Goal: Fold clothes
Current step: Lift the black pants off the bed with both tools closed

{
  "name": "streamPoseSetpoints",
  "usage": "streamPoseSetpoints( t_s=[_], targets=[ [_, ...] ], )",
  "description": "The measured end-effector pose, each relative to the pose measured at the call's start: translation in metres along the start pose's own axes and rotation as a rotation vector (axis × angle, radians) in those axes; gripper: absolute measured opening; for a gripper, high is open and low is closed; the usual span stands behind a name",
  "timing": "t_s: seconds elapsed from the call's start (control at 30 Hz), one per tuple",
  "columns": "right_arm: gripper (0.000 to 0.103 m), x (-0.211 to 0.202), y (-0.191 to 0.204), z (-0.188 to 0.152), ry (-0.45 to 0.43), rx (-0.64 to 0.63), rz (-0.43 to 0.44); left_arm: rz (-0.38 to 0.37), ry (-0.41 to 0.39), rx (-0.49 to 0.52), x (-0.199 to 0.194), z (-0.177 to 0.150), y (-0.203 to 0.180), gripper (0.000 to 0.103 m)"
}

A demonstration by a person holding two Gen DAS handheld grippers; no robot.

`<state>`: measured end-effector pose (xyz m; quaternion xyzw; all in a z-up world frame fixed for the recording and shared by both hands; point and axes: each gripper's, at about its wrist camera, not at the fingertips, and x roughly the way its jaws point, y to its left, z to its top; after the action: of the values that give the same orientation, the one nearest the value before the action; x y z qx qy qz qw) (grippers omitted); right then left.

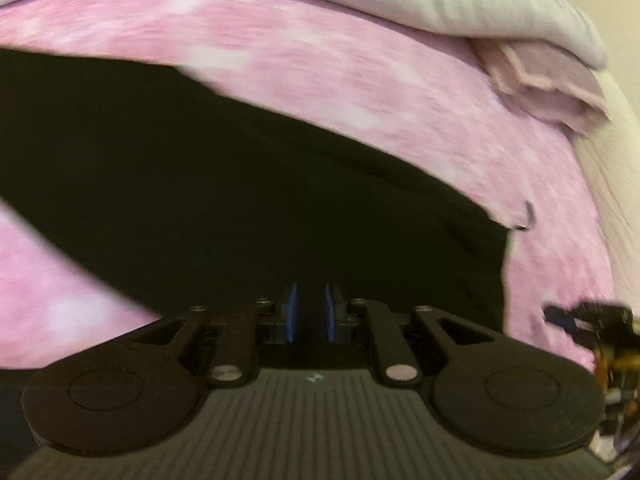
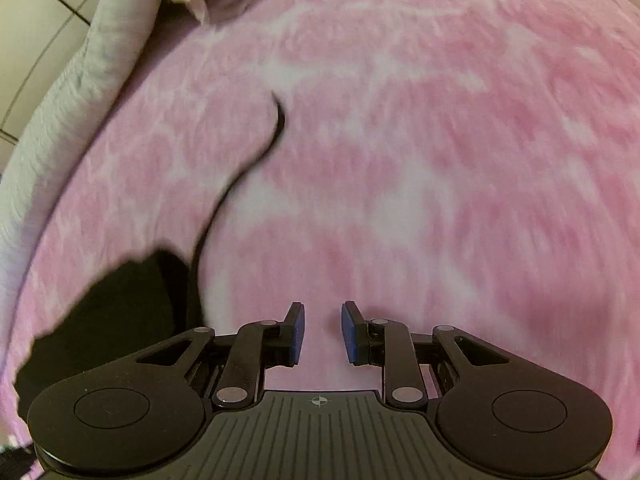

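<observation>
While your left claw (image 1: 311,312) hovers low over the black garment (image 1: 240,184), its blue pads stand a narrow gap apart w/ nothing visibly pinched between them; cloth fills the view just ahead of the tips, but whether they touch it I can't tell. Your right claw (image 2: 322,332) is spread wider, pads well apart, holding nothing, w/ only pink blanket (image 2: 440,140) under and ahead of it. The garment lies spread on that blanket: a broad dark sheet ahead of the left claw, running off to its left, one edge slanting away to the right and ending in a corner w/ a loose cord (image 1: 529,216). As for progress, I can't settle it: a flat dark panel like this fits a piece laid out for folding as well as one already doubled over, and no crease or layer edge shows thru the blur. Views differ a lot. Left wrist gives you the garment's bulk, the pale bedding (image 1: 440,4) piled far ahead, and the right claw's tip at far right. Right wrist shows just a bunched black corner to the claw's left, the cord (image 2: 256,160) curling away ahead-left, plus tiled floor (image 2: 44,8) beyond the bedding.
</observation>
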<state>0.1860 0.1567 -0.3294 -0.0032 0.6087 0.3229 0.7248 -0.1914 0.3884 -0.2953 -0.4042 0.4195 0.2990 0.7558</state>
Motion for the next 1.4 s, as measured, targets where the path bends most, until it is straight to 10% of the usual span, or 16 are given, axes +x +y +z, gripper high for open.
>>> streamPoseSetpoints(
  t_s=[0.23,0.53,0.63,0.97,1.13,1.4],
  targets=[
    [0.024,0.013,-0.017,0.072,0.014,0.038,0.077,-0.086,0.08,-0.101,0.064,0.034,-0.073,0.018],
    [0.024,0.022,-0.06,0.057,0.068,0.108,0.067,-0.005,0.138,-0.247,0.135,0.048,-0.081,0.024],
    [0.024,0.022,-0.063,0.059,0.07,0.113,0.074,0.026,0.14,-0.241,0.143,0.051,-0.083,0.0],
    [0.024,0.026,-0.048,0.077,0.057,0.114,0.135,0.082,-0.014,-0.218,0.019,-0.009,-0.043,0.0],
    [0.024,0.045,-0.026,0.088,0.05,0.124,0.188,0.188,0.093,-0.423,-0.004,-0.075,0.024,0.003],
    [0.024,0.087,-0.017,0.098,0.011,0.288,0.256,0.256,0.024,-0.554,-0.041,-0.11,0.072,0.007]
  ],
)
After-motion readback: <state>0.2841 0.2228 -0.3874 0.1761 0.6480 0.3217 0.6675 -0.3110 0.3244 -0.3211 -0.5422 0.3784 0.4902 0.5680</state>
